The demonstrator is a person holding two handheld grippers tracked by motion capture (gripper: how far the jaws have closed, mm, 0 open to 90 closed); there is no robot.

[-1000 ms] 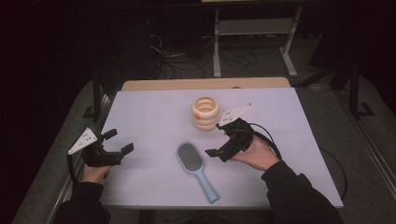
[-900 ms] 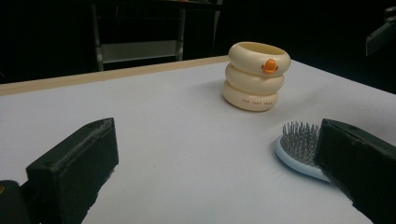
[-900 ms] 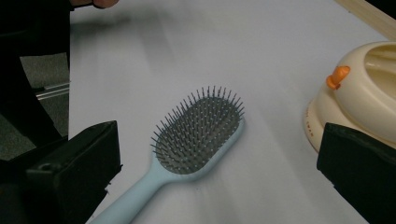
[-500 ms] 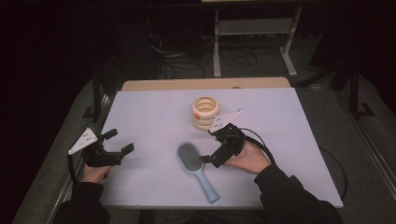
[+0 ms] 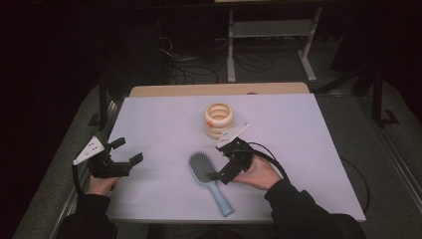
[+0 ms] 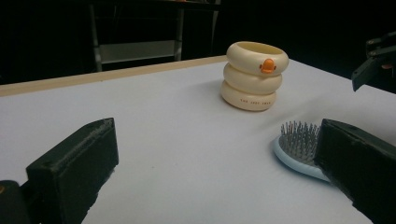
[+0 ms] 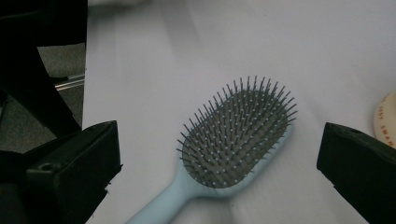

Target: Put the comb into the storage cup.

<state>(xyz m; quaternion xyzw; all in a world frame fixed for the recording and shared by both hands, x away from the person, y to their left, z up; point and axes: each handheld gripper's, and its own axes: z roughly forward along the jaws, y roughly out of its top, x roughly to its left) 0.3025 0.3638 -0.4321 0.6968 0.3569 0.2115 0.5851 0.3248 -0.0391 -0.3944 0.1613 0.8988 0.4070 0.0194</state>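
A pale blue hairbrush (image 5: 206, 177) is seen lying flat on the white worktop (image 5: 159, 124), bristles up. Its oval head carries a dark grey pad set with fine pins that have light tips, and its slim handle is tapered toward the near edge, at about 5 o'clock from the head. In the high view the brush is placed near the middle of the worktop's front half, at 6 o'clock from a cream container shaped like three stacked rings (image 5: 220, 119), which bears a small orange mark.

The right claw (image 5: 222, 168) is held with its jaws wide apart, just at 3 o'clock of the brush head; in the right gripper view the head (image 7: 236, 135) is framed between the two jaws, untouched by either. The left claw (image 5: 124, 157) is likewise spread open, well apart from the brush, at 9 o'clock of it.
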